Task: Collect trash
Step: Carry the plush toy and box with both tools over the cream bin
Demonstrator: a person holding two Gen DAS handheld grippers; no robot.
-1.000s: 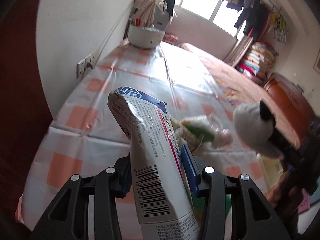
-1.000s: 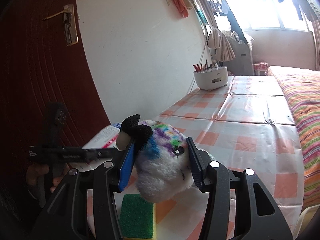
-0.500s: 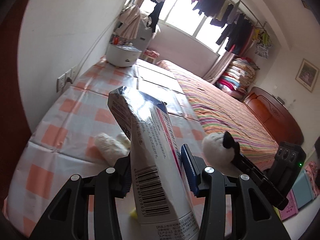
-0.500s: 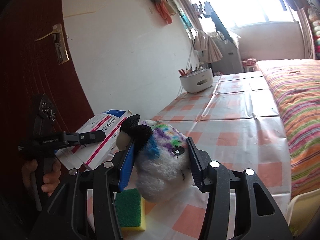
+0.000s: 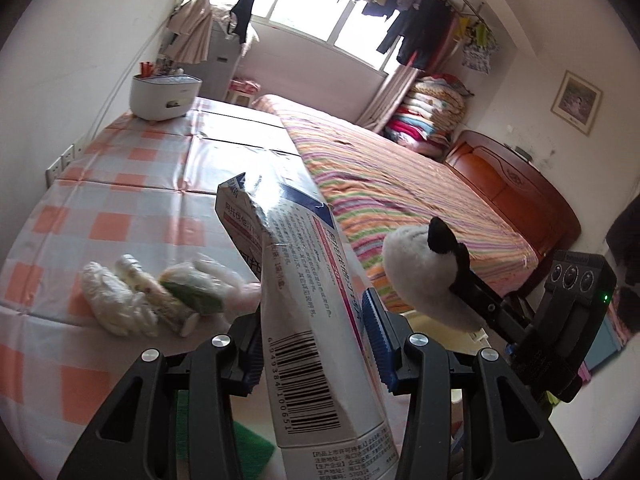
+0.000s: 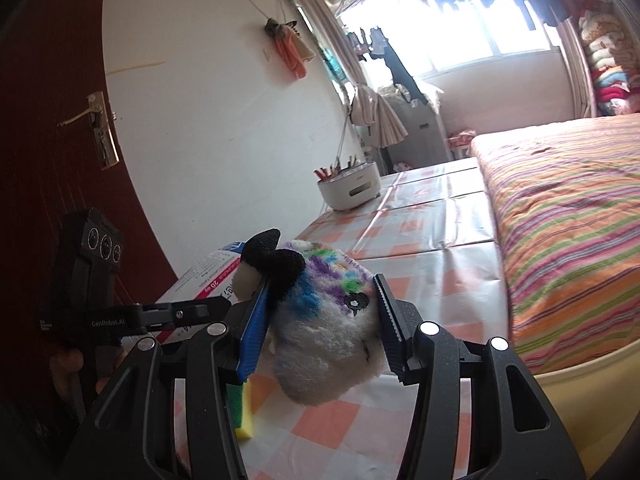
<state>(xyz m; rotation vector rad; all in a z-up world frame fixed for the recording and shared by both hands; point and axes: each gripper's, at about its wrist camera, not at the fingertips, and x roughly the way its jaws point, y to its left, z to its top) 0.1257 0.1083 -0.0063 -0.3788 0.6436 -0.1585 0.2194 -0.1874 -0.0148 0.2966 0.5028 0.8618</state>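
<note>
left hand-held gripper (image 5: 312, 344): clamped on a crumpled medicine box (image 5: 304, 320), box upright between blue pads, barcode facing camera, lifted above the counter
right hand-held gripper (image 6: 320, 328): clamped on a fluffy plush toy (image 6: 324, 340), white with coloured patches and black ears, lifted above the counter
counter (image 5: 132, 184): orange-white checked cloth; plastic-wrapped bundle (image 5: 160, 296) lying near left gripper
sponge (image 6: 242, 408): green-yellow, on counter under right gripper
white container (image 6: 350, 186): far end of counter, by wall
bed (image 6: 568, 220): striped cover, just beside counter
</note>
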